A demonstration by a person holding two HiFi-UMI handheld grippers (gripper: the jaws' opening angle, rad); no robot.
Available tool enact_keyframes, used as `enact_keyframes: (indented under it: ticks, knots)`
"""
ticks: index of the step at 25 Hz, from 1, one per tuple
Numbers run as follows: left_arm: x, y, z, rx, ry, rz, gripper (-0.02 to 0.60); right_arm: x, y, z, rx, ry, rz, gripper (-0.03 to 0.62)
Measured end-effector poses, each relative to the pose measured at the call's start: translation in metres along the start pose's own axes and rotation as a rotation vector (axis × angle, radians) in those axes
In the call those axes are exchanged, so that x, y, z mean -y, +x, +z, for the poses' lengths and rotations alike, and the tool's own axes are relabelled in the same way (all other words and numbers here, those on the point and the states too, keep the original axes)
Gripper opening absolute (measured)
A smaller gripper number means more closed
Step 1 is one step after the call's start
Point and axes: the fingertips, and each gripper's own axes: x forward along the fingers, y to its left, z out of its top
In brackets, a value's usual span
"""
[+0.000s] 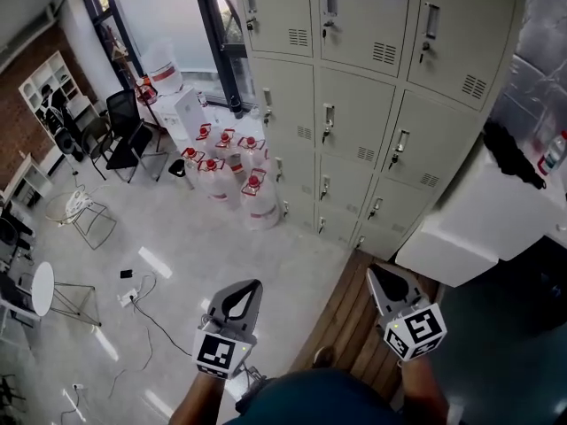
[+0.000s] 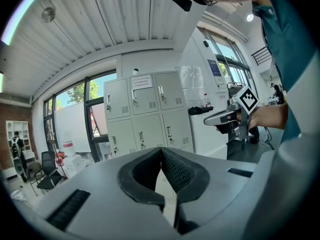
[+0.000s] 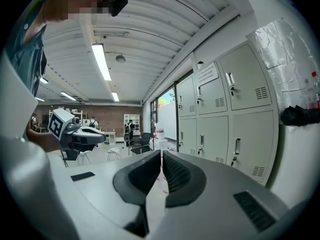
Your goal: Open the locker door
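Ahead, the pale grey lockers (image 1: 354,113) line the far wall, every door shut, each with a vertical handle and vent slots. Well short of them, above the floor (image 1: 177,237), the left gripper (image 1: 255,287) and right gripper (image 1: 374,274) have their jaws together, holding nothing.

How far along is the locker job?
Done: nothing visible. Every door in view on the lockers is shut. In hand: the left gripper and right gripper are both shut and empty. They are well short of the lockers, with floor between. Left: close in, take a door handle, pull the door open.
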Motion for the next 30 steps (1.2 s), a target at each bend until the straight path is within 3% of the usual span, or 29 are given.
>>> enact_keyframes:
  ticks: [10, 15, 19, 25, 30]
  knots:
    - [0.017, 0.067, 0.029, 0.016, 0.038, 0.010, 0.017, 0.071, -0.001, -0.008, -0.001, 0.032, -0.006, 0.037]
    - [0.025, 0.110, 0.033, 0.008, 0.055, -0.040, 0.017, 0.100, 0.000, -0.009, 0.018, 0.037, -0.025, 0.037]
    - [0.033, 0.145, 0.038, 0.057, 0.103, -0.108, 0.017, 0.120, -0.004, -0.022, 0.028, 0.047, -0.083, 0.037]
    - [0.026, 0.198, 0.003, 0.084, 0.093, -0.187, 0.017, 0.144, 0.008, -0.058, 0.018, 0.039, -0.166, 0.037]
    - [-0.006, 0.250, -0.047, 0.070, 0.070, -0.255, 0.017, 0.165, 0.049, -0.100, -0.012, 0.059, -0.255, 0.037]
